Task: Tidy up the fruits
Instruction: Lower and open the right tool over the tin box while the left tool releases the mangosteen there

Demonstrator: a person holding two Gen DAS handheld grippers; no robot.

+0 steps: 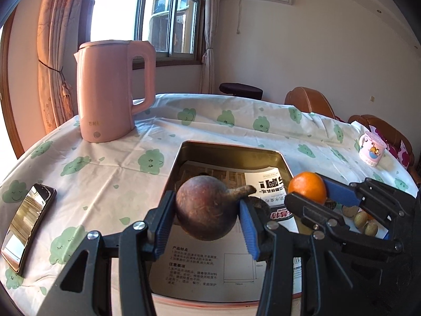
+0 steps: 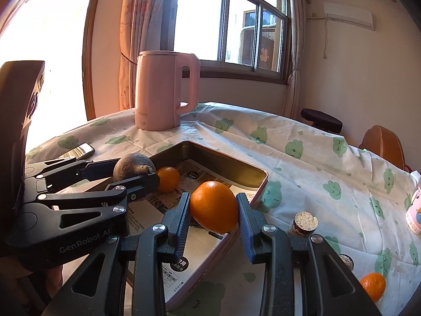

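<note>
Both tongs are clamped above the tin point(image 1: 285, 162): left point(image 1: 208, 210) on a brown, perhaps avocado-like fruit point(image 1: 202, 208), right point(image 2: 213, 212) on an orange point(image 2: 213, 205).

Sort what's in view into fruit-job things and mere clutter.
Job: brown fruit in left gripper; orange in right gripper; tin tray; small orange inside it; loose orange.
Clutter: kettle, phone, mug.

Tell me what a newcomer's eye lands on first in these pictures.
Two fruits held above the metal tin: the left gripper clamps a brown stemmed fruit, the right gripper an orange. Behind them the pink kettle stands tall on the cloud-print tablecloth before the window.
</note>
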